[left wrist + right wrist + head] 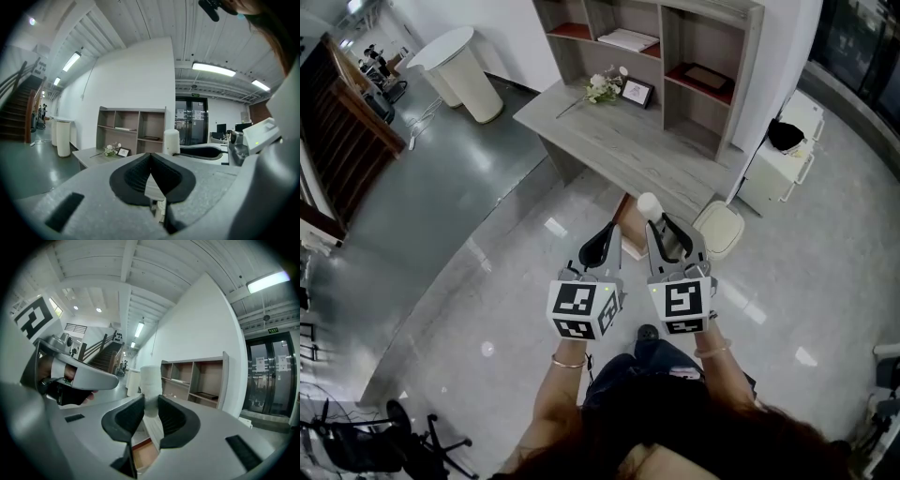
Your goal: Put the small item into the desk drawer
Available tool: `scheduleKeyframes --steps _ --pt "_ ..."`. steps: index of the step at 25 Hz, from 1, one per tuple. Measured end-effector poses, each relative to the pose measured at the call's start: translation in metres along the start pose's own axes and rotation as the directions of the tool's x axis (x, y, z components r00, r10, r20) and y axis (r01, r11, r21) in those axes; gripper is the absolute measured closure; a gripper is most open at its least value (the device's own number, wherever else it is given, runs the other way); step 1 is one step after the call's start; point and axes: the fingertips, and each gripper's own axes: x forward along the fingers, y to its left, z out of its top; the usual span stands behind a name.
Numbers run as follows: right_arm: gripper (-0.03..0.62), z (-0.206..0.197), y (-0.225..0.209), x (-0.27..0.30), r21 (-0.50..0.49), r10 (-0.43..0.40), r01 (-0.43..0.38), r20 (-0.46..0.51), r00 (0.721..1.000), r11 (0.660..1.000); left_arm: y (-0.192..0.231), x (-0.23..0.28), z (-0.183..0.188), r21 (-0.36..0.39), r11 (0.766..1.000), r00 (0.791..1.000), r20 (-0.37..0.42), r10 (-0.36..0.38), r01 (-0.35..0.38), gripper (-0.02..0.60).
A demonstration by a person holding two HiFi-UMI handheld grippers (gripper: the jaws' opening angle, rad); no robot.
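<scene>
The right tool [667, 234] is clamped on the small white item [649, 204], upright for dropping into the seemingly open drawer [624, 214] ahead; the left tool [602, 246], jaws together and empty, hangs beside it

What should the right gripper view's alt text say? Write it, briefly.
The right claw grips a small white cylinder upright, with an open desk drawer seen ahead. A shelf unit stands behind against a white wall.
</scene>
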Motion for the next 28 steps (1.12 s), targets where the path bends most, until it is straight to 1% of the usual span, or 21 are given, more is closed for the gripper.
scheduleKeyframes --steps 4,8,12,15,19,28 --pt "0.51 -0.019 -0.005 0.016 0.008 0.01 -0.01 -0.033 0.999 1.0 0.009 0.01 -0.009 -0.011 1.0 1.0 -0.013 0.024 -0.024 0.566" --pt "0.51 -0.034 -0.006 0.032 -0.028 0.018 -0.02 -0.067 0.998 0.999 0.021 0.021 -0.017 -0.033 0.999 0.999 -0.019 0.039 -0.04 0.566" --pt "0.51 -0.045 -0.004 0.048 -0.064 0.028 -0.034 -0.098 0.995 0.997 0.034 0.034 -0.023 -0.036 0.998 0.999 -0.022 0.041 -0.042 0.566" --pt "0.51 -0.054 -0.002 0.062 -0.079 0.026 -0.036 -0.123 0.992 0.996 0.046 0.045 -0.026 -0.038 0.999 0.999 -0.022 0.031 -0.032 0.566" --pt "0.51 -0.059 0.003 0.082 -0.097 0.017 -0.03 -0.134 0.991 0.995 0.06 0.061 -0.028 -0.033 0.999 1.0 -0.023 0.005 -0.006 0.566" --pt "0.51 -0.084 0.015 0.129 -0.151 0.008 -0.04 -0.205 0.979 0.988 0.097 0.094 -0.042 -0.011 0.999 0.997 -0.049 -0.053 0.053 0.566"
